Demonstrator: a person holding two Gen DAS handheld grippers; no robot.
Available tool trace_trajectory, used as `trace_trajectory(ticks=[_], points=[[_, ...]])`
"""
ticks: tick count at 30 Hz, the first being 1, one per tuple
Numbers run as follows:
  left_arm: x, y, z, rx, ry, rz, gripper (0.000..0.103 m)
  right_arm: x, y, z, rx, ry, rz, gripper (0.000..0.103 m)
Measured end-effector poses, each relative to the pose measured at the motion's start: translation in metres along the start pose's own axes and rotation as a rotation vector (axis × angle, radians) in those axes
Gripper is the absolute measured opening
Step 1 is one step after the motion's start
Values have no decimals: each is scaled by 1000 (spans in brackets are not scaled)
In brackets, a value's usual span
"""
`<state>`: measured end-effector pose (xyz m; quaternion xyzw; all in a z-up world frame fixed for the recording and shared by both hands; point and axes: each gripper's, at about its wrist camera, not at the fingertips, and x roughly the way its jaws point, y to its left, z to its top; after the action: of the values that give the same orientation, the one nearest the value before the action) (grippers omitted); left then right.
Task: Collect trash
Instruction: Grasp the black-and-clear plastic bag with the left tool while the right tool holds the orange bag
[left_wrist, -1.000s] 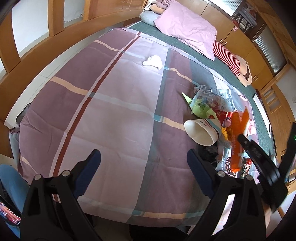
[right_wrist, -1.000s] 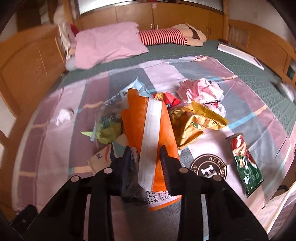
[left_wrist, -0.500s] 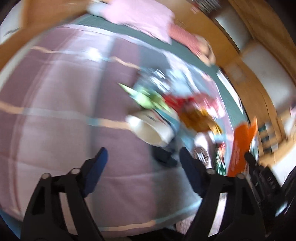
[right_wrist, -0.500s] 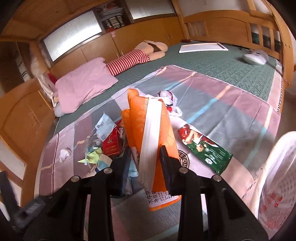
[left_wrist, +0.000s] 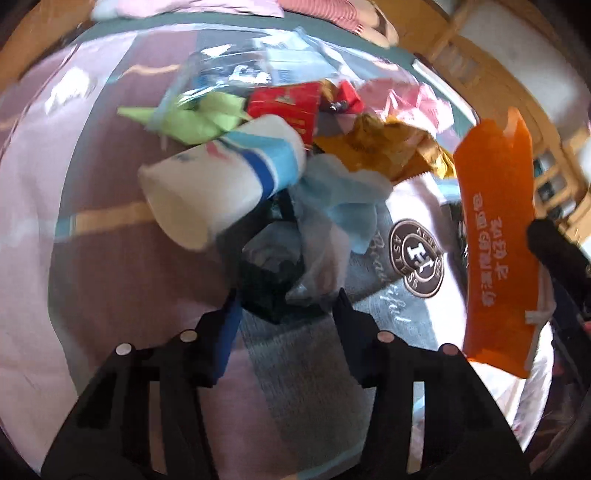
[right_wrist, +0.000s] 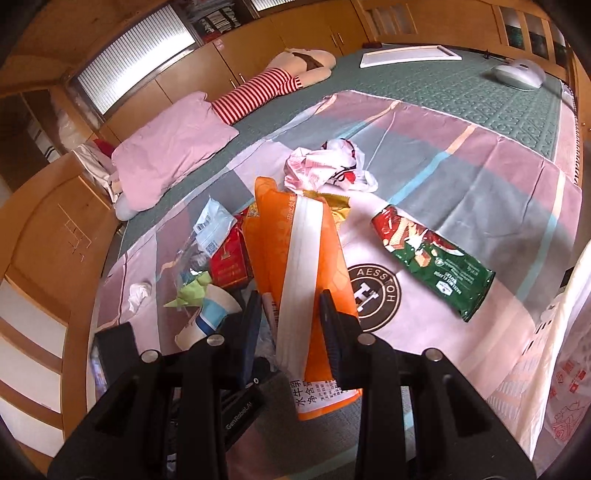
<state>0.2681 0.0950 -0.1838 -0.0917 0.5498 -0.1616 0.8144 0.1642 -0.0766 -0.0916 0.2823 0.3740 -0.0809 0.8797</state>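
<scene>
Trash lies in a pile on the plaid bedspread (right_wrist: 480, 155). My left gripper (left_wrist: 286, 310) points down at the pile and its jaws are closing. A crumpled black wrapper (left_wrist: 271, 284) and clear plastic (left_wrist: 317, 258) sit just ahead of and between the fingertips, with no pad pressing on them. A white paper cup (left_wrist: 221, 188) lies on its side to their upper left. My right gripper (right_wrist: 290, 306) is shut on an orange packet (right_wrist: 295, 258) with a white strip, held up over the bed. The same orange packet (left_wrist: 495, 236) shows at the right of the left wrist view.
The pile holds green paper (left_wrist: 195, 118), a red box (left_wrist: 288, 103), a gold wrapper (left_wrist: 380, 147) and blue tissue (left_wrist: 343, 199). A green snack wrapper (right_wrist: 432, 254), a pink-white bag (right_wrist: 325, 166) and a white tissue (right_wrist: 140, 291) lie apart. A white plastic bag (right_wrist: 565, 369) hangs at the right.
My left gripper has swung right and down onto the pile and its jaws have narrowed. My right gripper kept the orange packet and turned right, bringing the white bag into view.
</scene>
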Motion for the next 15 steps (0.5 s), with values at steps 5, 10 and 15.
trace_trajectory(ticks=[5,10,15], points=[[-27,13,-6,-85,-50,-73,47,-2,4,0,-25,-14,-3,33],[-76,22,-25,-126,-123,-68,46,2,12,-3,-57,17,29,33],[-123,25,-33,-110,-284,78,47,5,32,-13,-140,68,116,33]])
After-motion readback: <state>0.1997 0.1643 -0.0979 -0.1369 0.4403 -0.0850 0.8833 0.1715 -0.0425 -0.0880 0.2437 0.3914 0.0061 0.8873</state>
